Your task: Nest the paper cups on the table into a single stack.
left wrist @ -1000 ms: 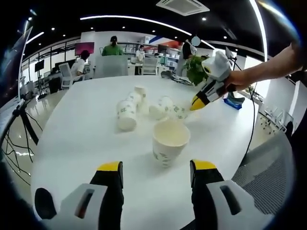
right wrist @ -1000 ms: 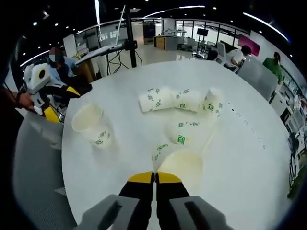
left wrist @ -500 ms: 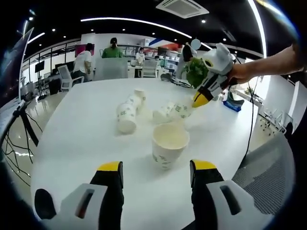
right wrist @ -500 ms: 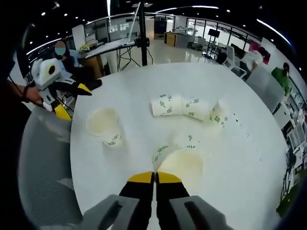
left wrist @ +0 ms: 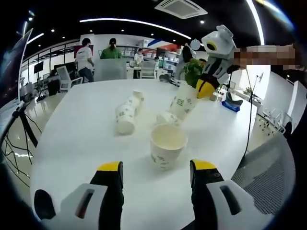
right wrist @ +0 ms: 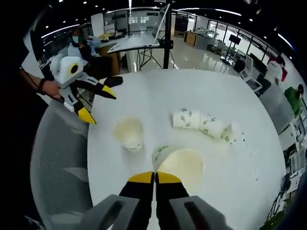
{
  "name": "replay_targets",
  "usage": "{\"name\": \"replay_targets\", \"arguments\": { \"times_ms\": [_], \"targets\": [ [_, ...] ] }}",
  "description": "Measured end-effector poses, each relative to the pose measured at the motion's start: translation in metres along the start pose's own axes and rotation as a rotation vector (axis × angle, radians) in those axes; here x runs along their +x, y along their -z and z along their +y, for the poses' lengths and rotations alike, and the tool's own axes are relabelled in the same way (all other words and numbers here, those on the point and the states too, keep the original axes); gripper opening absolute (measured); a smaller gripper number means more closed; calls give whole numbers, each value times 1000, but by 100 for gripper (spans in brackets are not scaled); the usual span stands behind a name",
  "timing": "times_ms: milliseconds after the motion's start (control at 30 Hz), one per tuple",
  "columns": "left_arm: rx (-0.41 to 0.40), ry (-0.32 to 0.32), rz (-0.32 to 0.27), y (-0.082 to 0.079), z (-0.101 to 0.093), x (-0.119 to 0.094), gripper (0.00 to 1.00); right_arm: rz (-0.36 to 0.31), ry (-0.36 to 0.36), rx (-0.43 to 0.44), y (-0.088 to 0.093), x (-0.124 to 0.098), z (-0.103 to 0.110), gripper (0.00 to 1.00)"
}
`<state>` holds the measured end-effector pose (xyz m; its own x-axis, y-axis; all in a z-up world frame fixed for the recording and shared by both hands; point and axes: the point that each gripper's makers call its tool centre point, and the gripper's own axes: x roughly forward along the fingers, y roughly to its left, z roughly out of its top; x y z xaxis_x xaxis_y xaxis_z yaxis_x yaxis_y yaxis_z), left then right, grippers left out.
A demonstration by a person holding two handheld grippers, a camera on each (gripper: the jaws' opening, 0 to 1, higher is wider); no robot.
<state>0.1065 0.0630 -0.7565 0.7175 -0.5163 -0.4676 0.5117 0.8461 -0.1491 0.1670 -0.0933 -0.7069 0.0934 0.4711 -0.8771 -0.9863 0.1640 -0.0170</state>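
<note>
An upright white paper cup [left wrist: 167, 145] with green print stands on the round white table [left wrist: 72, 139], just ahead of my left gripper [left wrist: 157, 167], which is open with nothing between its jaws. My right gripper [left wrist: 207, 87] holds another cup [left wrist: 182, 101] by its rim, tilted, in the air above a lying cup [left wrist: 165, 118]. Further left, lying cups [left wrist: 127, 112] are nested in a row. In the right gripper view my right gripper [right wrist: 154, 178] is shut on the held cup [right wrist: 181, 164]. Below it are the upright cup [right wrist: 128, 133], the lying row [right wrist: 204, 124] and the open left gripper [right wrist: 98, 104].
A grey mesh chair [right wrist: 57, 158] stands at the table's near edge, beside the left gripper; the chair [left wrist: 268, 167] shows at the right of the left gripper view. A potted plant [left wrist: 193, 72] sits at the table's far side. People and desks are in the background.
My right gripper has risen off the table with the cup in its jaws, high above the other cups. The left gripper and the upright cup have stayed put.
</note>
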Motion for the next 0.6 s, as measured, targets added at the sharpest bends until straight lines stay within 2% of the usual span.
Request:
{"name": "replay_targets", "arguments": {
  "times_ms": [100, 267, 600],
  "targets": [
    [1, 0, 1, -1, -1, -2, 55, 37, -15, -57, -6, -2, 3, 0],
    [-1, 0, -1, -1, -1, -2, 55, 38, -27, -107, -25, -10, 8, 0],
    [-6, 0, -4, 0, 0, 0, 55, 85, -84, -206, -47, -12, 21, 0]
  ]
}}
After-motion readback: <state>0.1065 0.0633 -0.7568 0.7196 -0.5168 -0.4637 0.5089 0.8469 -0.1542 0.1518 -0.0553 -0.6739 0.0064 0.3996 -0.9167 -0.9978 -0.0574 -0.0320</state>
